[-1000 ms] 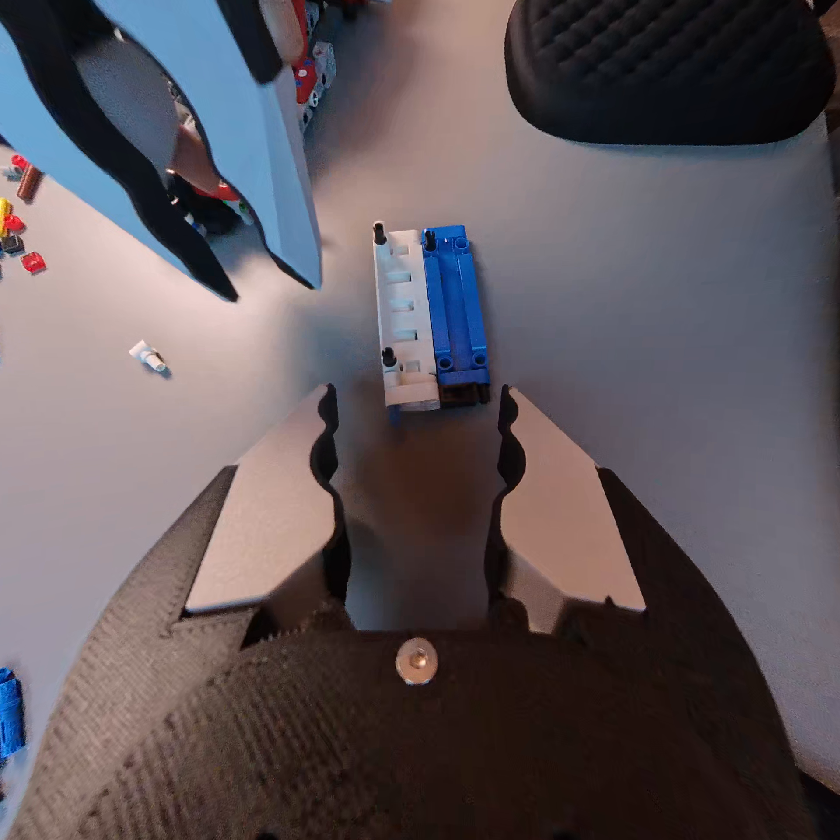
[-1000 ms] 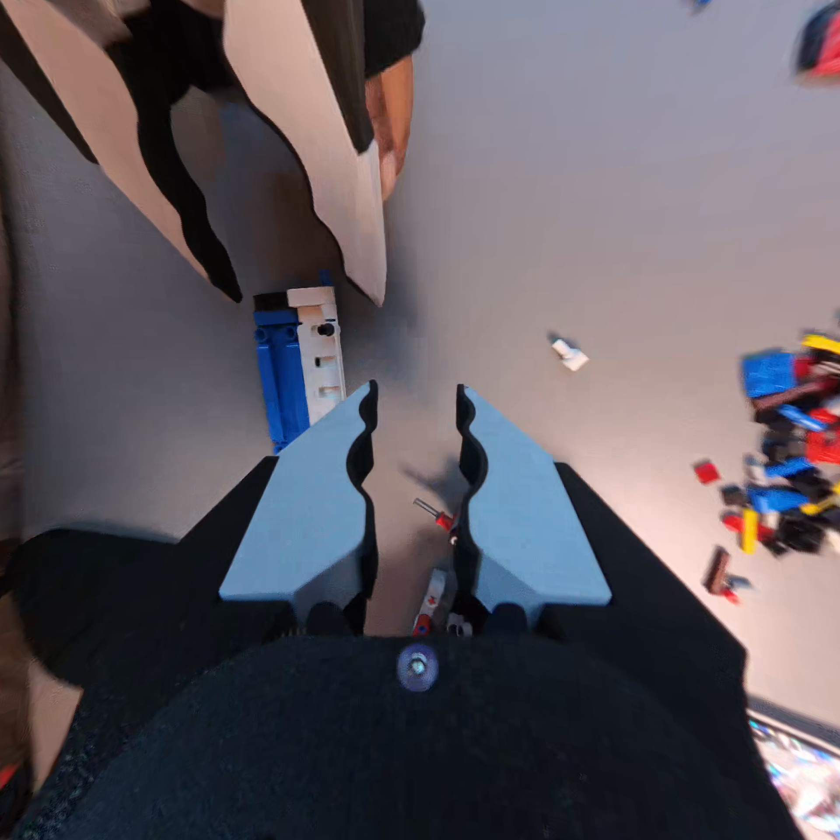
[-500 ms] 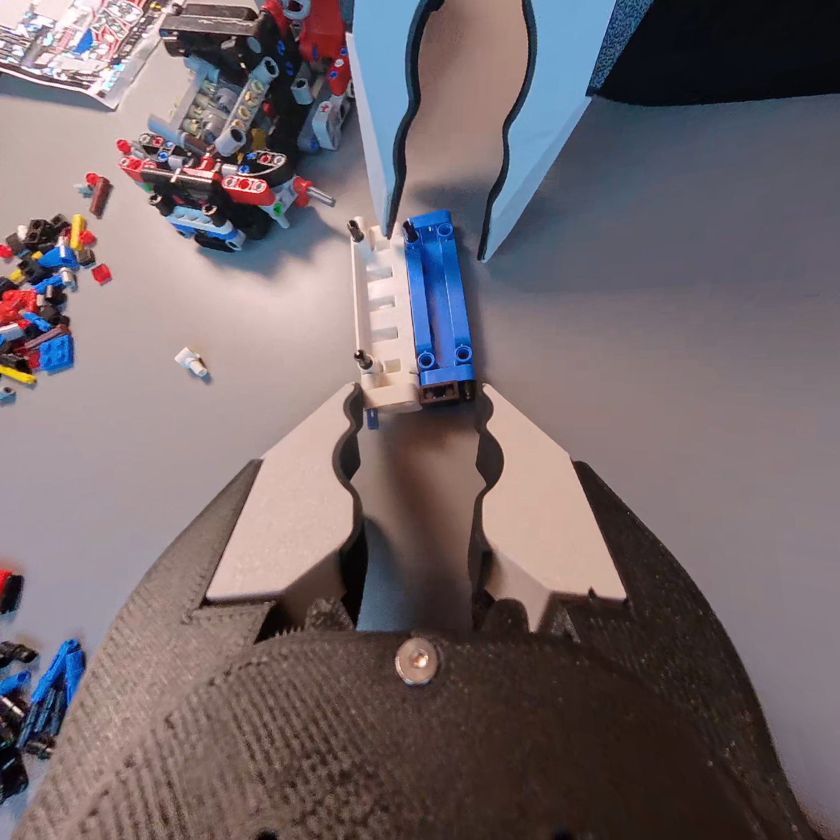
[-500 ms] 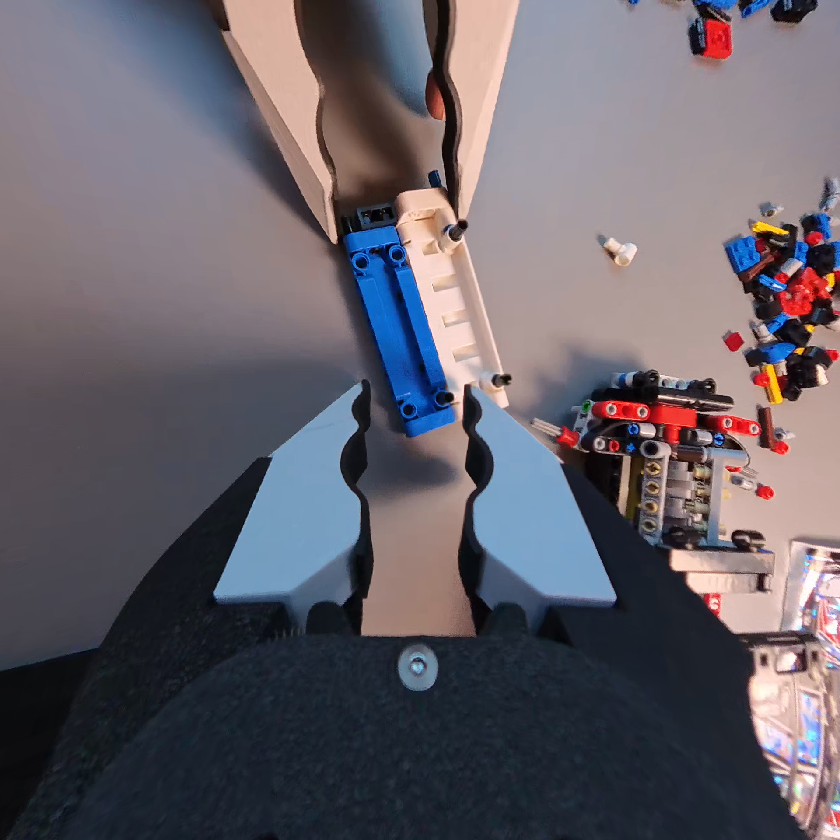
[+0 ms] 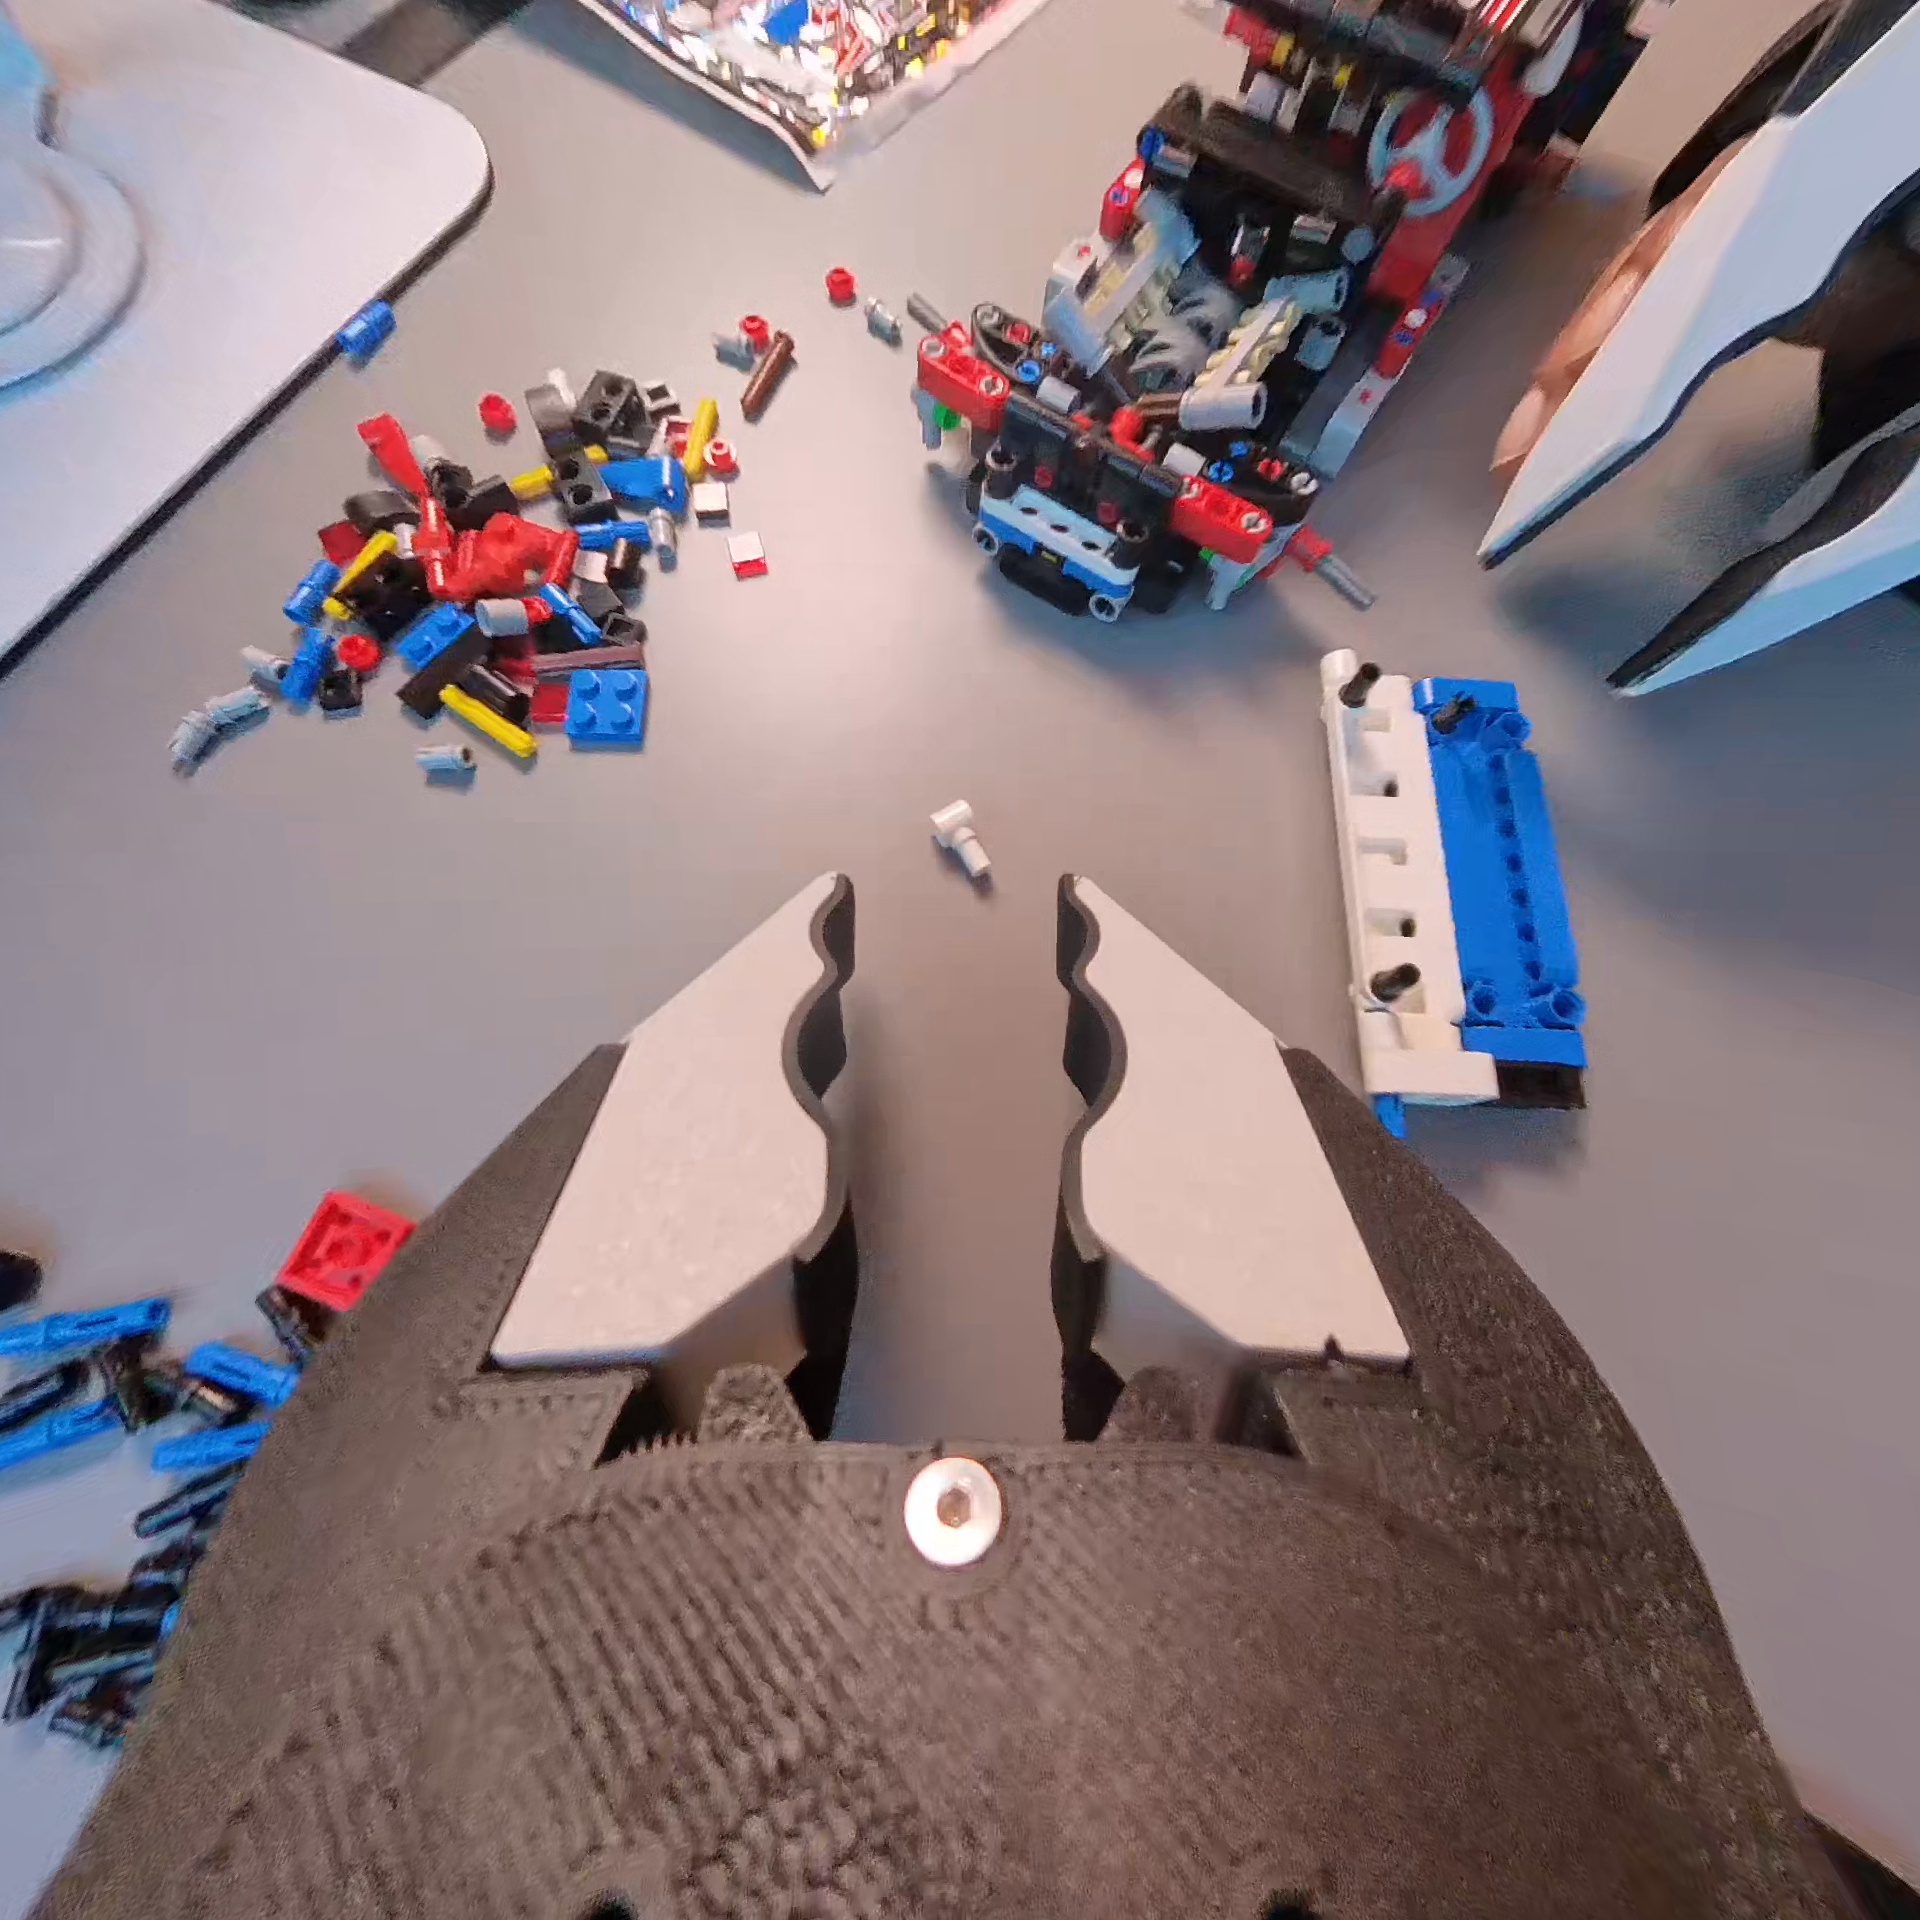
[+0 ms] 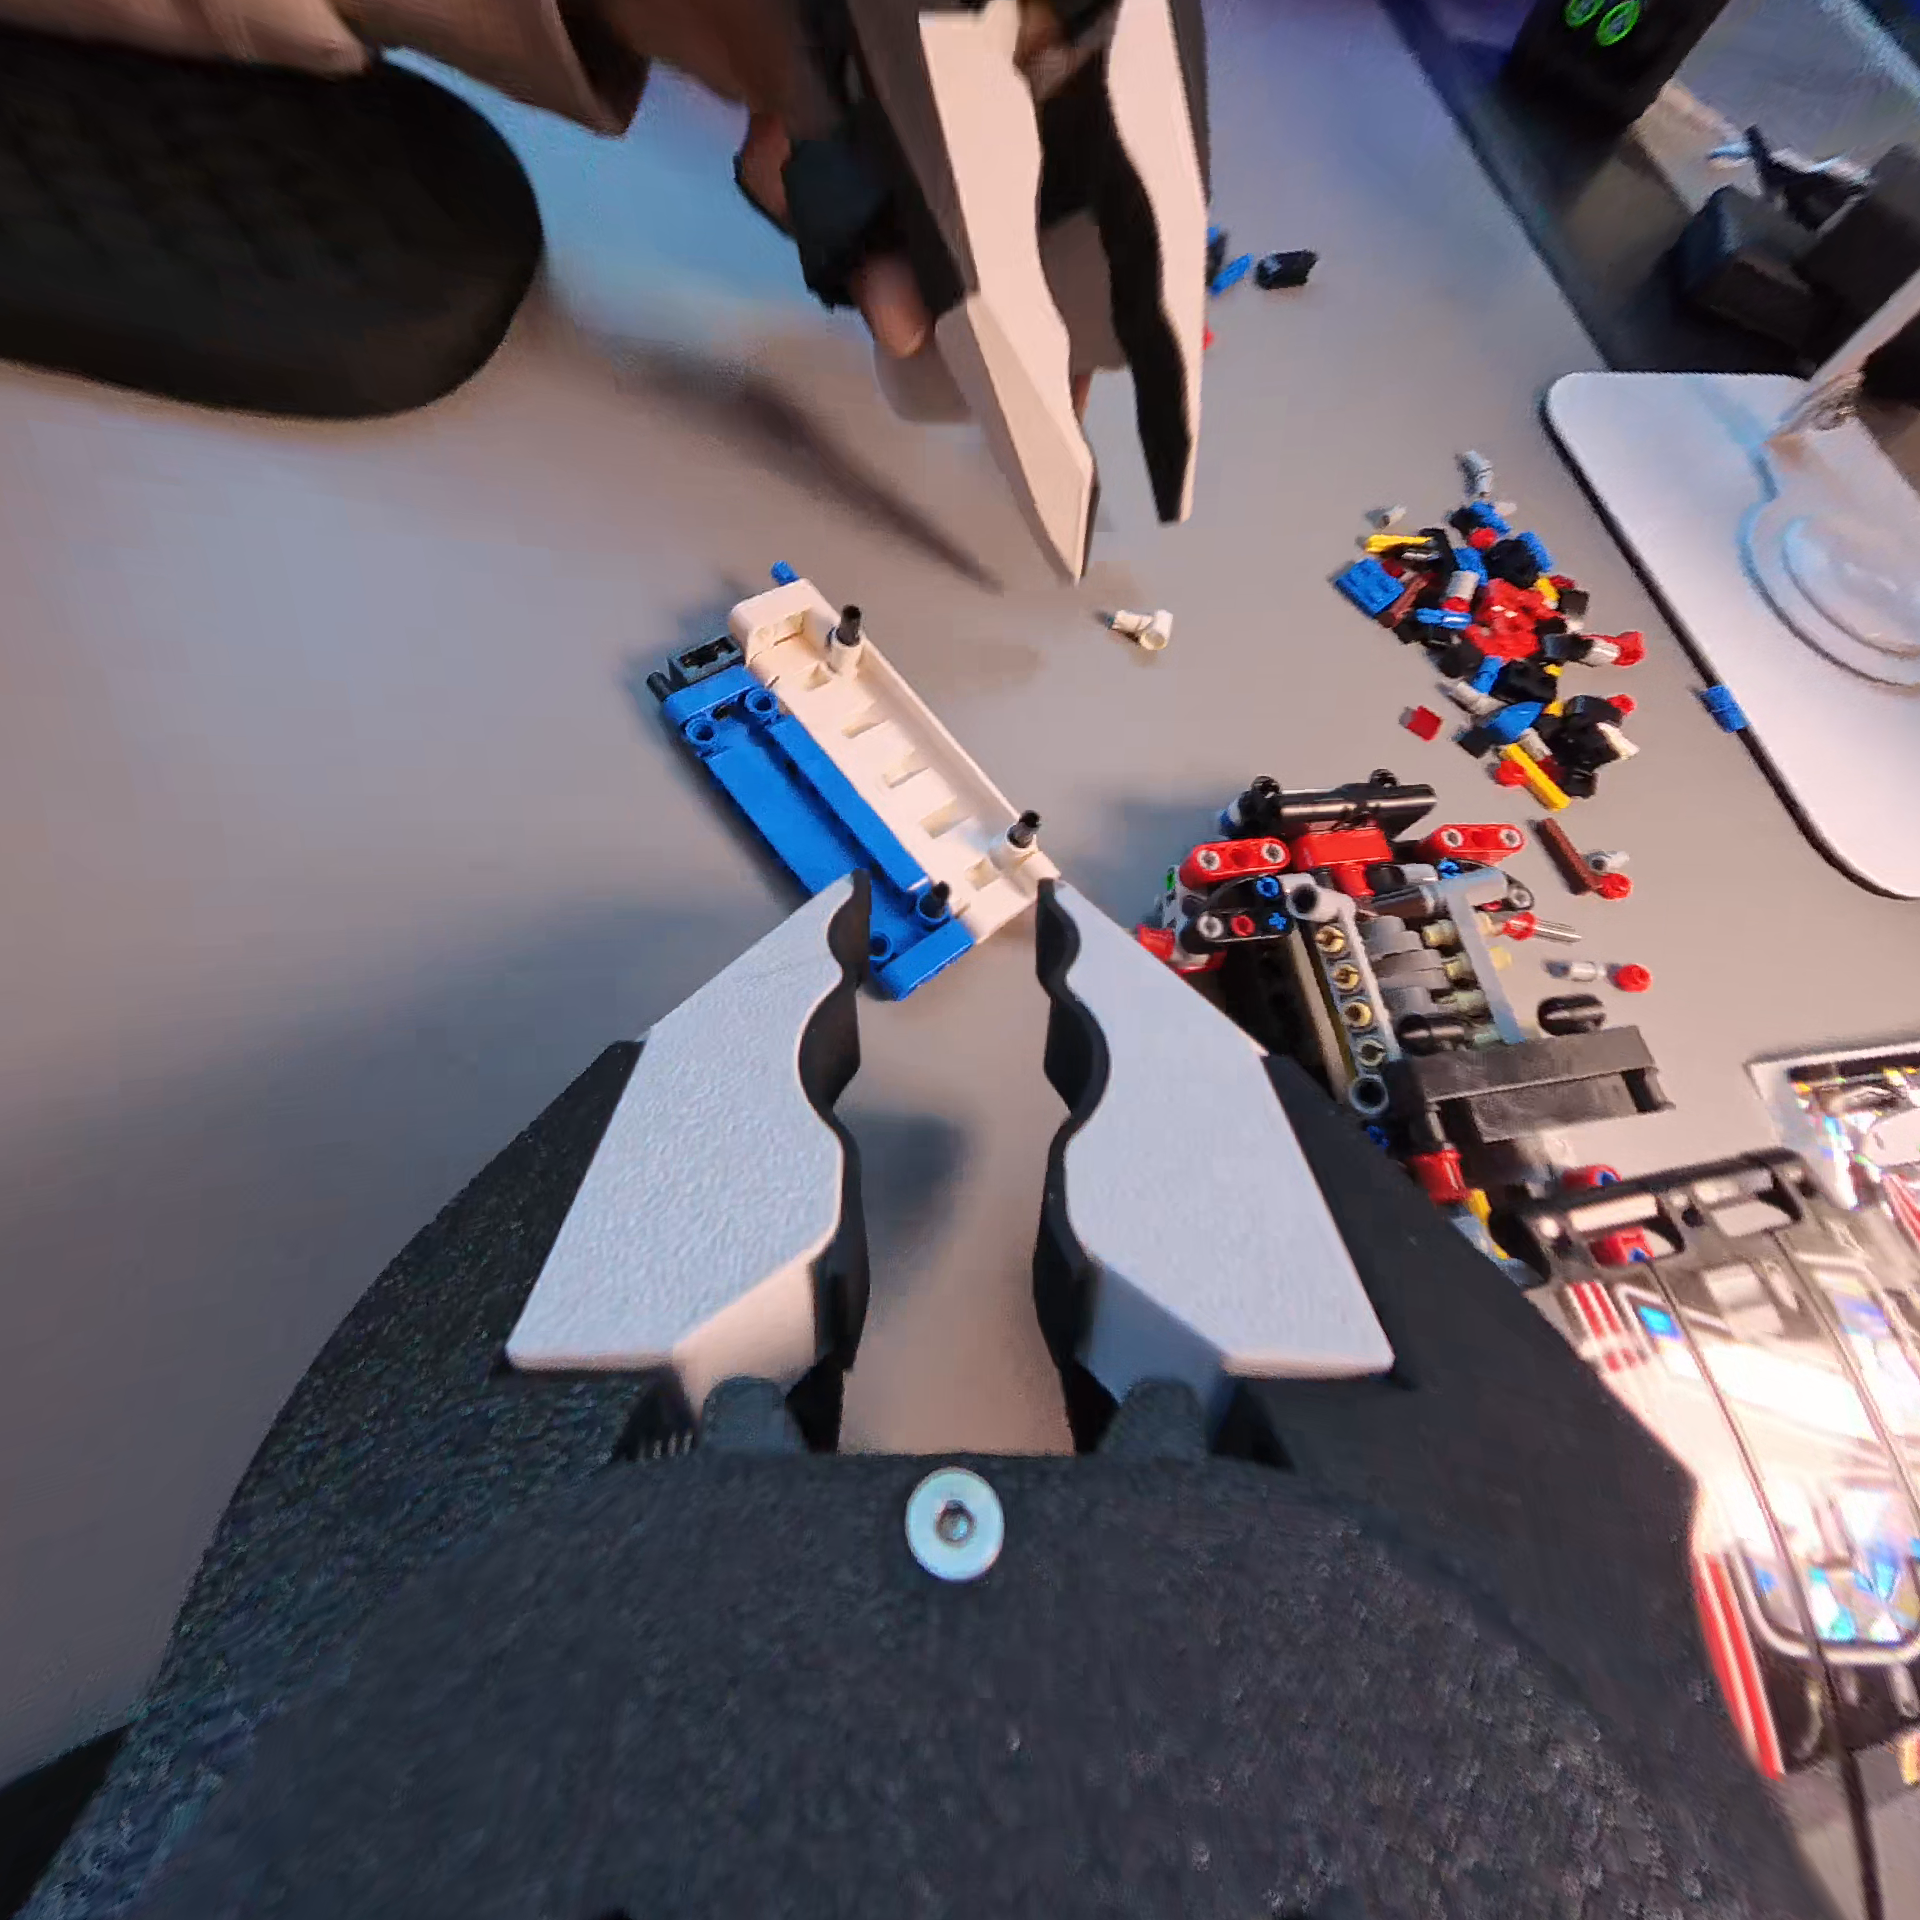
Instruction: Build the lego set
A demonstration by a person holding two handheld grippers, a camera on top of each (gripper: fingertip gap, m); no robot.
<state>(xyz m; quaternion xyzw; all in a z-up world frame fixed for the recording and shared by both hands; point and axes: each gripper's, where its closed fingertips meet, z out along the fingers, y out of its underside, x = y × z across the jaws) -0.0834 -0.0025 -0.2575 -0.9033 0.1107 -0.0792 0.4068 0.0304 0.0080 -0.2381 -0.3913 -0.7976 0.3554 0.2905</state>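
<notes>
1. Left claw (image 5: 956,899): parted moderately, empty, hovering over the grey table (image 5: 935,707). A small white-and-grey connector pin (image 5: 961,834) lies just ahead of its tips.
2. Right claw (image 6: 948,902): same moderate gap, holding nothing. Its tips sit right at the near end of the blue-and-white flat panel sub-assembly with black pins (image 6: 847,795); can't tell if they touch it.
3. Landmark = that panel. It lies flat on the table, held by neither claw.
4. Beside the panel: the partly built black, red and grey Technic vehicle chassis (image 5: 1216,405), well apart from the left claw.
5. Beyond the pin from the panel: a loose heap of small red, blue, black and yellow bricks (image 5: 488,582).
6. Progress, my read: chassis is dense, panel is pre-built, so mid-build. Left to do: panel not yet mounted on the chassis, and the heap suggests many parts remain.
</notes>
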